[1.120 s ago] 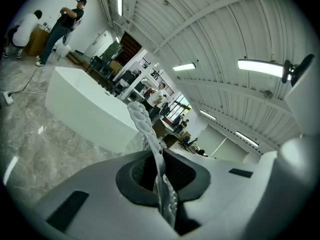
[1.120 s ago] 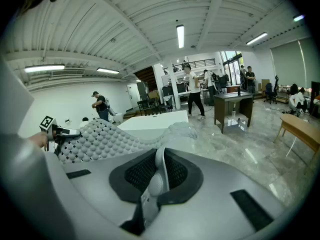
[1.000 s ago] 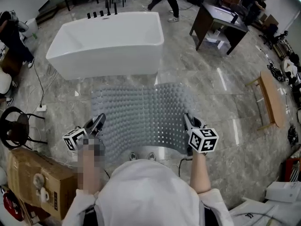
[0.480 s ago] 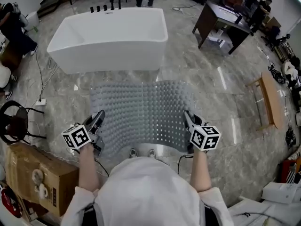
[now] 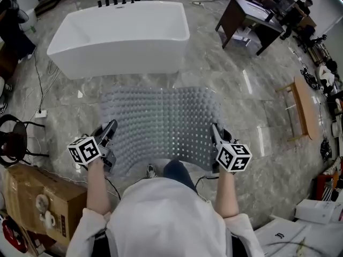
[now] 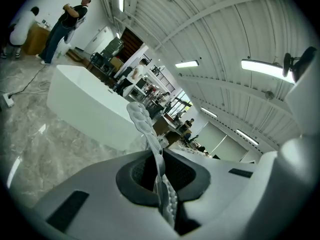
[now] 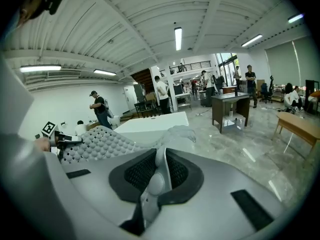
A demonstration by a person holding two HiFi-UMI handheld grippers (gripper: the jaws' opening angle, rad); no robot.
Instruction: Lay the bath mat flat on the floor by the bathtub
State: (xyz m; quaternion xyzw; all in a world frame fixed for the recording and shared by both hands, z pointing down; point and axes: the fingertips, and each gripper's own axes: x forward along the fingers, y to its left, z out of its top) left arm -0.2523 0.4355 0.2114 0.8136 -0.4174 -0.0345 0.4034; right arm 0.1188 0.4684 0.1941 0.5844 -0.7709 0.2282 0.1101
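A clear, bumpy bath mat (image 5: 161, 125) hangs spread out between my two grippers, above the marble floor in front of the white bathtub (image 5: 120, 36). My left gripper (image 5: 110, 130) is shut on the mat's left edge (image 6: 150, 134), which runs up between the jaws. At the other side, my right gripper (image 5: 215, 134) is shut on the right edge (image 7: 160, 164). The mat (image 7: 105, 144) bows upward in the middle. The bathtub (image 6: 85, 109) stands beyond the mat's far edge.
A cardboard box (image 5: 43, 202) and a black chair (image 5: 16, 143) sit at the left. A dark desk (image 5: 252, 17) stands at the back right, a wooden bench (image 5: 305, 108) at the right. A cable and power strip (image 5: 40, 113) lie left of the tub. People stand in the background (image 7: 100, 109).
The view has shifted toward the tub and my left gripper has come slightly forward. The mat stays stretched between both grippers. One leg has stepped forward under the mat.
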